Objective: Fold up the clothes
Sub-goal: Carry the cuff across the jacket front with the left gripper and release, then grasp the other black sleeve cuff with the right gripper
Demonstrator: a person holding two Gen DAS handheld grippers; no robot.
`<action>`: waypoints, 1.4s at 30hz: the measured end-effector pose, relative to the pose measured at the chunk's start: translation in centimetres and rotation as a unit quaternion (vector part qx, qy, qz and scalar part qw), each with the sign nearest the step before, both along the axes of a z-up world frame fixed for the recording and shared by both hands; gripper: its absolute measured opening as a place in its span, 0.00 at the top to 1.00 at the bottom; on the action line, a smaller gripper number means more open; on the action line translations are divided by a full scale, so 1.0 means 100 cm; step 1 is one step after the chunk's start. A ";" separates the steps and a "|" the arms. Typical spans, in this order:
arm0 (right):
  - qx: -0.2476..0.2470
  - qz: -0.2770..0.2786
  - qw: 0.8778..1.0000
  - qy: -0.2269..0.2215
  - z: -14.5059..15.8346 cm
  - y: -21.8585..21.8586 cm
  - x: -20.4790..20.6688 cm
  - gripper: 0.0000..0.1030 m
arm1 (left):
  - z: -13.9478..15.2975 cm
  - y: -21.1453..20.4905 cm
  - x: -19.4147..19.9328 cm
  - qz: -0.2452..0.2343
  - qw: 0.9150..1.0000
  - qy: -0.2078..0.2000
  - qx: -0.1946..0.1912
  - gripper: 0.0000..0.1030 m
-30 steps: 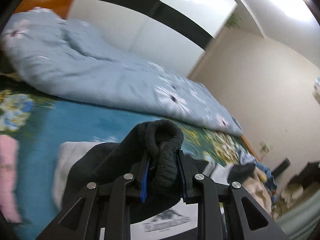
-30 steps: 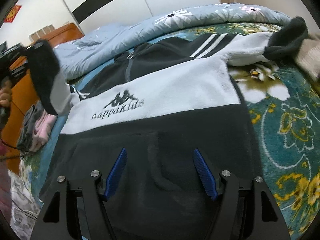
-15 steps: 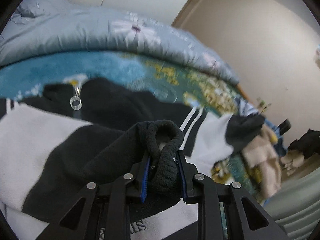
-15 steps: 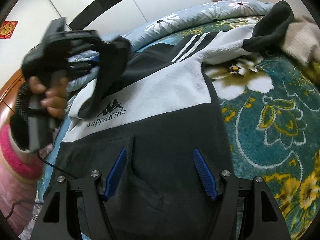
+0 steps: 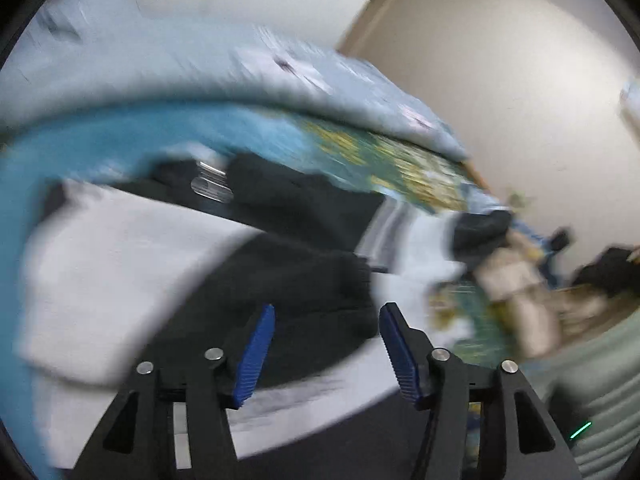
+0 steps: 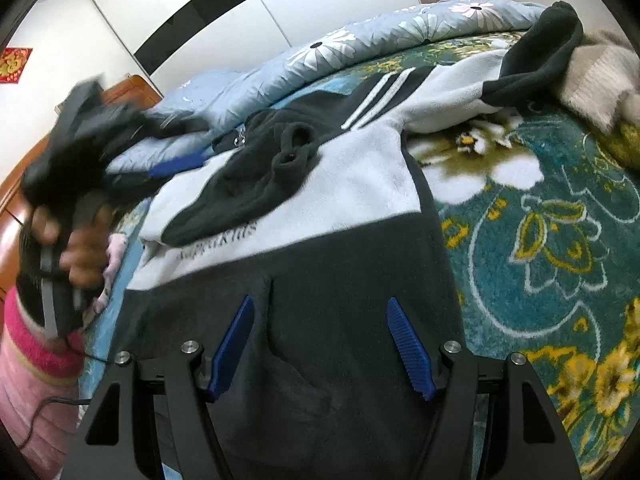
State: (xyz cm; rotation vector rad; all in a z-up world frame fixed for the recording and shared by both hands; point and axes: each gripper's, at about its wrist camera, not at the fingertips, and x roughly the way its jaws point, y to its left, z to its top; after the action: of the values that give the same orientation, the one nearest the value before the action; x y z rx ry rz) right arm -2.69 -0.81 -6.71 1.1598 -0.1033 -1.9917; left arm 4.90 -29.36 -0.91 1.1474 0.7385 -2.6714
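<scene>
A: Where is the jacket (image 6: 320, 184) lying?

B: It lies spread on the bed, on the teal blanket (image 6: 540, 216) with yellow and white flowers. It is a fleece jacket, black at the bottom, with a white band across the chest and black again at the shoulders. There are dark letters on the white band, partly covered.

A: Covered by what?

B: By the one sleeve (image 6: 256, 176), which is folded across the chest. Its black ribbed cuff (image 6: 296, 144) rests near the collar and the zipper. The other sleeve (image 6: 480, 80) is stretched out to the side, white with two white stripes at the shoulder, and its black cuff touches a beige garment (image 6: 592, 76).

A: And the grippers?

B: The right gripper (image 6: 320, 344) is over the black hem, blue fingers wide apart, holding nothing. The left gripper (image 5: 326, 350) also has its fingers apart and empty, just above the folded cuff; that view is blurred. A hand (image 6: 80, 240) with a pink sleeve holds it.

A: Anything behind?

B: A light blue quilt (image 6: 360, 44) with daisies, beside the jacket
</scene>
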 end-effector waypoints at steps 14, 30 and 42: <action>0.001 0.026 0.999 -0.039 0.010 -0.113 -0.081 0.32 | -0.070 -0.086 0.097 0.166 0.969 -0.110 -0.149 0.34; 0.000 -0.012 0.992 -0.126 -0.004 -0.153 -0.131 0.80 | -0.091 -0.121 0.098 0.227 0.968 -0.079 -0.071 0.33; 0.009 0.047 0.998 0.042 0.054 -0.146 -0.151 0.81 | -0.085 -0.113 0.097 0.231 0.968 -0.067 -0.068 0.30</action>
State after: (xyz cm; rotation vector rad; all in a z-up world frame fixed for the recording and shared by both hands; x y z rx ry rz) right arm -17.78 -15.41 -1.34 1.0709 0.0136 -1.9587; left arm 14.62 -40.66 -9.42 0.9673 0.6860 -2.1974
